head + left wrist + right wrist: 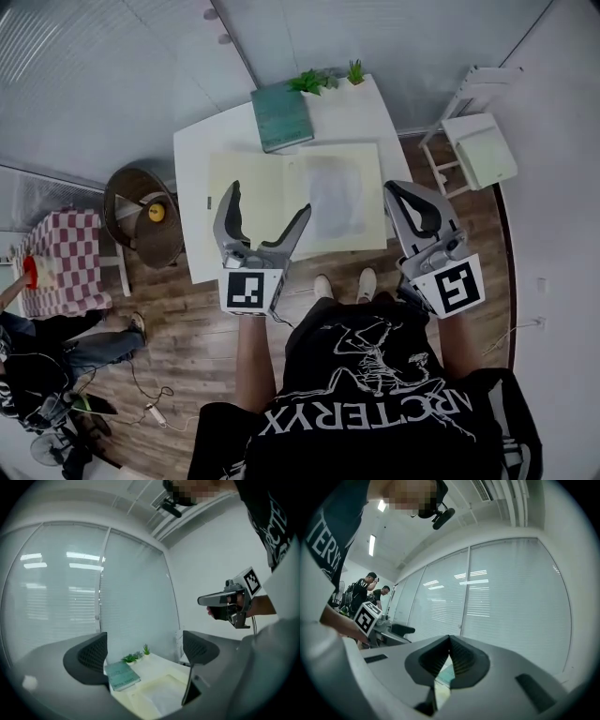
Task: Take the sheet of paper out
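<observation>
While left hand-held gripper gapes | shirt: ARC'TERYX | book title unreadable

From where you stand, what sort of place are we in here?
Likely an office or studio room rather than a home: tall glass partition walls with blinds, a wood-plank floor, and a small white table holding a teal book and little potted plants.

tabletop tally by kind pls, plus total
Teal book: 1
Open cream folder: 1
Sheet of paper: 1, on the folder's right half
Small potted plants: 3, middle one faint
Total: 6
</observation>
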Available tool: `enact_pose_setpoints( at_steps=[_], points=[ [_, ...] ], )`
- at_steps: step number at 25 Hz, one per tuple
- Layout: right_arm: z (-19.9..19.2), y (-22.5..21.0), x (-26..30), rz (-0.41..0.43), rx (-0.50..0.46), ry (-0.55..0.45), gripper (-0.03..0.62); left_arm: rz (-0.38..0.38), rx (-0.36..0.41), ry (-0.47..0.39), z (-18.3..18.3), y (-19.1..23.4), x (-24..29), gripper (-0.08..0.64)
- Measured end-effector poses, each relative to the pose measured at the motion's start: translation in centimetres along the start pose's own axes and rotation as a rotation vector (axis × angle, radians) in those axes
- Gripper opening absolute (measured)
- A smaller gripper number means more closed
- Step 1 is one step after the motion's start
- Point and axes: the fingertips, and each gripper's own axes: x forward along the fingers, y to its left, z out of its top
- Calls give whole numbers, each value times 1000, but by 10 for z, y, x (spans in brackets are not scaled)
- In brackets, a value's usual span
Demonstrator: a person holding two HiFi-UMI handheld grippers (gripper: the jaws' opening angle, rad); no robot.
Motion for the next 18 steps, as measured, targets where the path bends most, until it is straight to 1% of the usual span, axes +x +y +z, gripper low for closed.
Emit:
enact_pose_setpoints(
  at_steps=[2,4,7,8,10,12,14,16,18],
  points=[
    [-1,0,-1,0,-6,6,12,-57,-98,54,-37,10,17,486],
    [-2,-1,-3,-4,-4,8,12,-120,-250,157,-86,16,37,486],
    [-7,-5,-9,-21,4,28,12,-222,-512,325,-160,10,64,486],
    [-9,-7,-12,-29,6,36,12,-248,-586,379,-183,5,72,486],
    [-13,-13,-19,-53,14,49,12,-286,-695,487,-223,-5,85,486],
    [-16,-21,-26,-81,20,58,12,-326,-779,579,-255,-19,96,486],
    [-17,-29,-32,-109,23,61,12,-354,-830,649,-278,-32,106,485],
    [-21,-35,-40,-132,22,78,12,-370,-832,699,-294,-42,113,485],
    [-27,-39,-49,-153,25,105,12,-385,-832,727,-305,-49,121,485]
  ],
)
